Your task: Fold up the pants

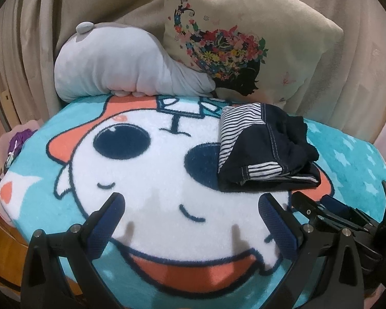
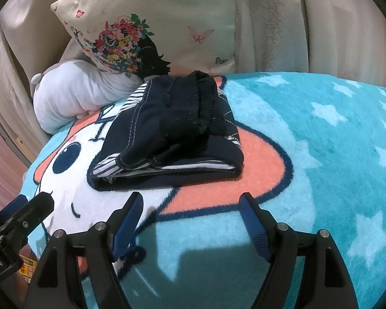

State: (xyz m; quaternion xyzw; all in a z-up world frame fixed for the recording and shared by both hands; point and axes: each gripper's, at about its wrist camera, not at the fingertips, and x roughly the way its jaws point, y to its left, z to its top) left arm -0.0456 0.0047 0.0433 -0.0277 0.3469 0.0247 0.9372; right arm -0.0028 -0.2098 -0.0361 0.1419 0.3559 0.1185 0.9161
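The dark navy pants (image 1: 267,149) with striped lining lie folded into a compact bundle on the cartoon blanket (image 1: 146,154), right of centre in the left wrist view. In the right wrist view the same pants (image 2: 172,134) sit just beyond the fingertips. My left gripper (image 1: 193,203) hovers open over the blanket's white face print, nothing between its blue pads, the bundle ahead and to its right. My right gripper (image 2: 191,200) stands open too, short of the bundle's near edge and apart from it. The right gripper's fingers (image 1: 321,206) show at the left wrist view's right side.
A grey plush pillow (image 1: 115,69) and a floral-print cushion (image 1: 244,38) lean against beige curtains at the blanket's far edge. The blanket's blue starred area (image 2: 334,141) spreads to the right. A wooden edge with a sticker (image 2: 28,265) shows below the blanket at the left.
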